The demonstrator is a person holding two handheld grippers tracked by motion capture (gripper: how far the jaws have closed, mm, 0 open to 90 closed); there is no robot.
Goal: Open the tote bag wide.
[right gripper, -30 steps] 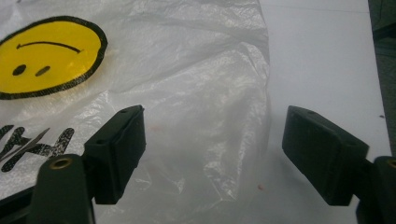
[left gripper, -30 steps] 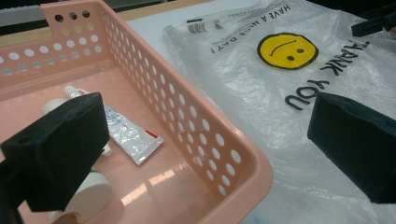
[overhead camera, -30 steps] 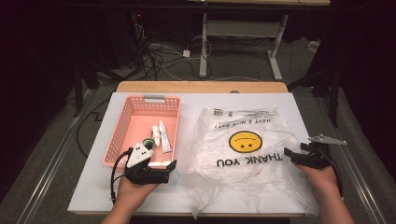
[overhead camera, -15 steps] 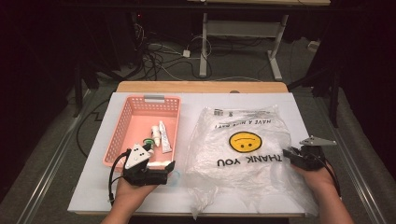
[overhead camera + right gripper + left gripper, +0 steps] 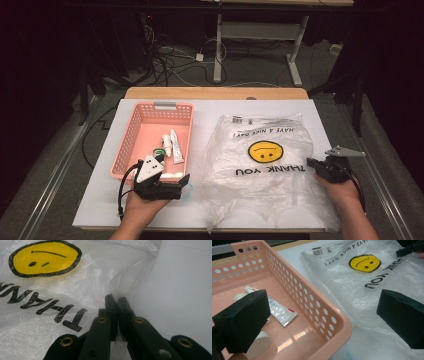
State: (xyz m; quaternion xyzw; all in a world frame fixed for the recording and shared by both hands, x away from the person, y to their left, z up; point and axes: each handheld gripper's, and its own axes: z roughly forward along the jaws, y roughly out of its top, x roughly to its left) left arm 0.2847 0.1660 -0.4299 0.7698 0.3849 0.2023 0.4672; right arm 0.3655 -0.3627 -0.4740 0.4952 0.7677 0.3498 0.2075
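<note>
Right gripper: its jaws had just been closing and now stood pinched together on the right edge of the plastic bag, a fold of film caught between the tips in the right gripper view.
Left gripper: jaws stood wide apart with nothing between them, held low at the near right corner of the pink basket, one jaw over the basket and the other over the bag's side.
Plastic bag: clear, printed with a yellow smiley face and "THANK YOU", lying flat and crinkled on the white table, just right of the basket.
Pink basket: perforated, on the table's left half; inside lay a small tube and a white bottle.
Hands: one behind each gripper at the table's near edge.
</note>
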